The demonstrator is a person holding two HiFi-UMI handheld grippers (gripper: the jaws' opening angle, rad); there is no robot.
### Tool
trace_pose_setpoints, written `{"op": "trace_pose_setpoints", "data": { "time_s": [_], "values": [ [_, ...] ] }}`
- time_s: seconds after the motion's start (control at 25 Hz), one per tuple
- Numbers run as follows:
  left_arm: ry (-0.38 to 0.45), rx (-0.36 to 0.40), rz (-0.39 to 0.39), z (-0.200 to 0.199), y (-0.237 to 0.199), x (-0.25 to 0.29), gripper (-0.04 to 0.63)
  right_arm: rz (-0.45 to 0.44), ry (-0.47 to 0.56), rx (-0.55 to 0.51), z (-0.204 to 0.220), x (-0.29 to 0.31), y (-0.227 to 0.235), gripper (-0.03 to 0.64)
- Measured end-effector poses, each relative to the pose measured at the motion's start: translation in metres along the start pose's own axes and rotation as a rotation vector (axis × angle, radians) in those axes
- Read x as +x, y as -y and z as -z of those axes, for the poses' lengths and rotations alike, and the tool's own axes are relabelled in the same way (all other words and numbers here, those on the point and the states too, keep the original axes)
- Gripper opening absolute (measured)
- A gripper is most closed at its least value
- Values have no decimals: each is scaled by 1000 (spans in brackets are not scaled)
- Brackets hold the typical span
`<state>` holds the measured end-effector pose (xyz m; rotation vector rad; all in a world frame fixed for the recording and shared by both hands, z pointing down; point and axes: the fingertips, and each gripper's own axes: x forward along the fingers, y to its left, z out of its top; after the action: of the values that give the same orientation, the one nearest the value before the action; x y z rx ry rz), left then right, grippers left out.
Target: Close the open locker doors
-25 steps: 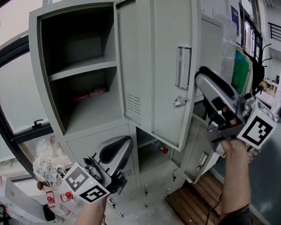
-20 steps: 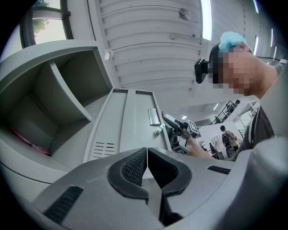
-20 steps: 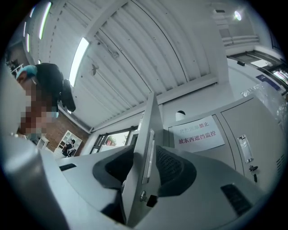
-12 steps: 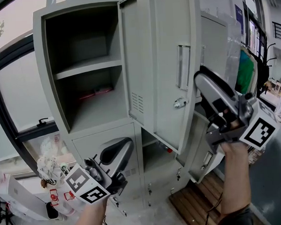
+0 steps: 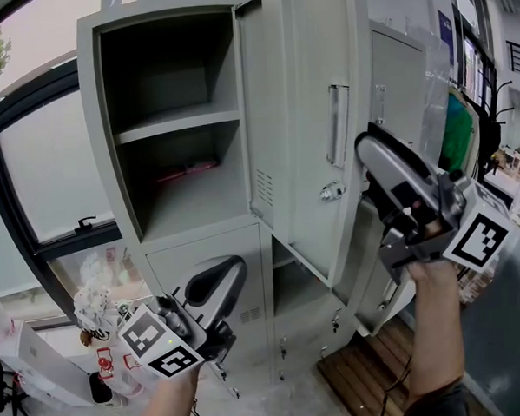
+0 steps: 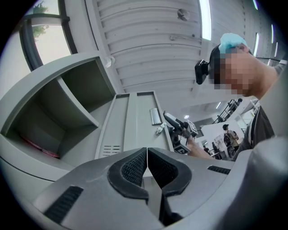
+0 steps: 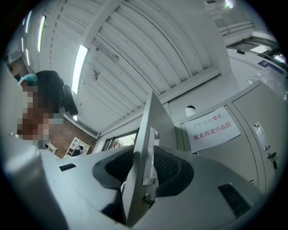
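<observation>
I've got the right gripper (image 5: 372, 153) closed on the free edge of the upper door (image 5: 311, 113), by its handle. The door stands wide open off the locker (image 5: 95, 124), so this looks like the swing-shut step, and next I need a steady push round until it seats. The left gripper (image 5: 221, 287) hangs low, fingers together and empty. A sign (image 7: 211, 128) reads "禁止 放东西遮挡监控".
</observation>
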<state>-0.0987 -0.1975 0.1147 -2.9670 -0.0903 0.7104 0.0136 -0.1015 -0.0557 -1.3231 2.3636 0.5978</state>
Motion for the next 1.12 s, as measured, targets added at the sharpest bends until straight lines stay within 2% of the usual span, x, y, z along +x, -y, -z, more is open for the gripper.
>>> {"op": "trace_pose_setpoints", "data": {
  "time_s": [0.44, 0.68, 1.12],
  "values": [
    [1, 14, -23, -10, -2, -20, 12, -84, 2, 68, 8, 21, -21, 124],
    [-3, 25, -39, -14, -2, -29, 12, -110, -11, 60, 11, 31, -33, 124],
    [1, 43, -71, -27, -5, -53, 12, -113, -81, 63, 23, 57, -53, 123]
  ]
}}
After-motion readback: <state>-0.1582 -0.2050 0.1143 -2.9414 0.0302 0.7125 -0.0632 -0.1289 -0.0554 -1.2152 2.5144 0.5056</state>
